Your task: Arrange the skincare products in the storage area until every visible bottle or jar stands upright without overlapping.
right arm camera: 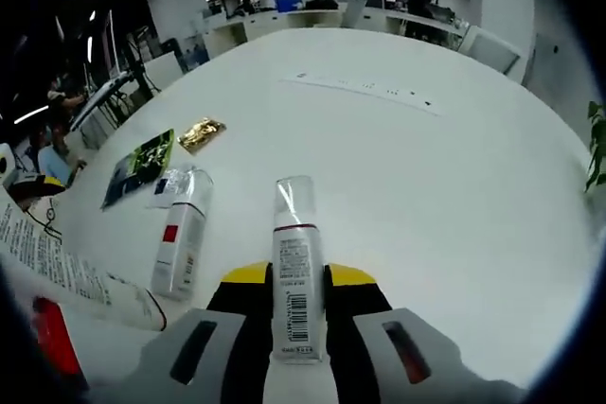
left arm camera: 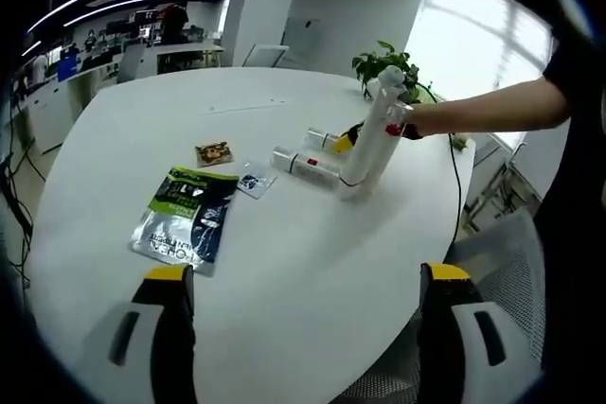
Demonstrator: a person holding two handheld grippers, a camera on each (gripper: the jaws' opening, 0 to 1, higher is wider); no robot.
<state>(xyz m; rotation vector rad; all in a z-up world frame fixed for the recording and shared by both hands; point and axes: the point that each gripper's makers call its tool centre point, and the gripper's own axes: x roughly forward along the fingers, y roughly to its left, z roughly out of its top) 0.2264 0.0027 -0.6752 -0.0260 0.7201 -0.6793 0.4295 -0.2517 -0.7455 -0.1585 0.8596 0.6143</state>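
Worktop [left arm camera: 284,262] carries a silver sachet [left arm camera: 182,218], a leaning white tube [left arm camera: 371,144] and a lying bottle [left arm camera: 305,164]. Right gripper [right arm camera: 298,328] clamps its jaws on a clear-capped bottle [right arm camera: 294,267], lying flat. Left gripper [left arm camera: 301,295] hovers, jaws wide and empty.

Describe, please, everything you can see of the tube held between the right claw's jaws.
The tube is slim and white, with a clear cap at its far end and a printed label with a barcode near its near end. It looks like plastic. It lies flat on the white table, pointing away from the camera, with the right claw closed on its lower part. A second white tube lies beside it, apart.
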